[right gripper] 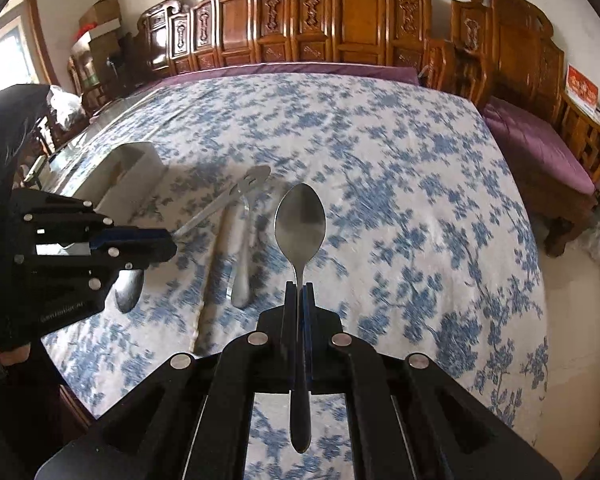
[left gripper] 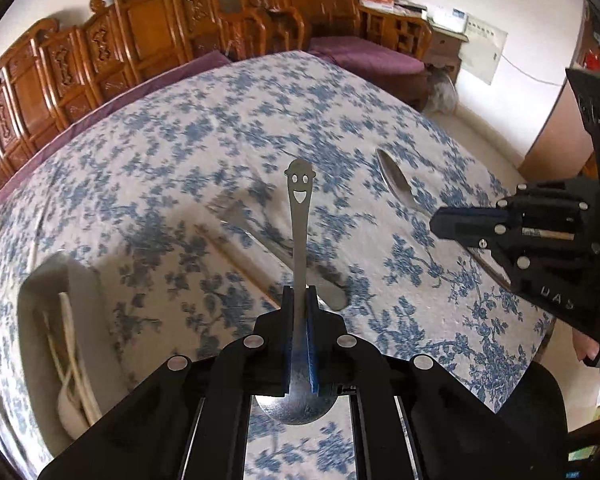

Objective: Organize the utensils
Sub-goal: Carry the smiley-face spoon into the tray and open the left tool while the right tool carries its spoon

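Evidently each tool has a utensil in it, both held clear above the blue-and-white floral cloth covering the worktop. The left tool is closed tight on a flat steel spoon with a smiling face cut into its handle end; the pads pinch the narrow stem just above the bowl, so the bowl sits back against the tool body and the smiling end points forward. That grip looks chosen so the handle can go first into a holder. The right tool is likewise clamped on a plain steel spoon with an oval bowl, but the other way round: bowl forward, its dark-looking handle running back between the fingers.

A white rectangular utensil box stands on the cloth to the left, with a few pale sticks, probably chopsticks, leaning inside; it is very likely the destination. A steel fork with a broad handle lies on the cloth between the two tools, near the box, not yet collected.

My judgement is that the left spoon, nearer the box, should go in first. The right one's bowl-forward grip means it would land bowl down unless turned. Both stems are slim and smooth, so slipping or pivoting in the pads is a risk.
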The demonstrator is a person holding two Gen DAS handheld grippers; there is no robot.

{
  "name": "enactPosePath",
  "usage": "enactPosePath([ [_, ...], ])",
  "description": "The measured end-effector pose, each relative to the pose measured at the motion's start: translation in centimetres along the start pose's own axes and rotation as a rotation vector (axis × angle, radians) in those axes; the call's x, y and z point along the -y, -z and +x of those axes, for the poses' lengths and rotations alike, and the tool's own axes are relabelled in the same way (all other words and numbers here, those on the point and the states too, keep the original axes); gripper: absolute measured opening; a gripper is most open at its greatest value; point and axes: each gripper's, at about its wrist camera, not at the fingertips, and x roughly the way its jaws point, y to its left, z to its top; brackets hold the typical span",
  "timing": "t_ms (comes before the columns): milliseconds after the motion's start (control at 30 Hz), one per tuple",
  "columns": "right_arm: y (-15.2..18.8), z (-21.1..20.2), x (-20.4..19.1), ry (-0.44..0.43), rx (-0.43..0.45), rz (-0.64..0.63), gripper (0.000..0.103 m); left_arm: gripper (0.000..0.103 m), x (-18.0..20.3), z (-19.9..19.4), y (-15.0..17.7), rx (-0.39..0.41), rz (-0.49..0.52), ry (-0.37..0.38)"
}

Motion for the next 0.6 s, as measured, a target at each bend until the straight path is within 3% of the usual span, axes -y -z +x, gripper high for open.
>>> enactPosePath([
  [600, -4.0, 0.9, -8.6, -0.046, 0.017, -0.101, 0.004, 0.005, -8.7, -6.5, 2.0, 0.091, -0.112, -0.055],
])
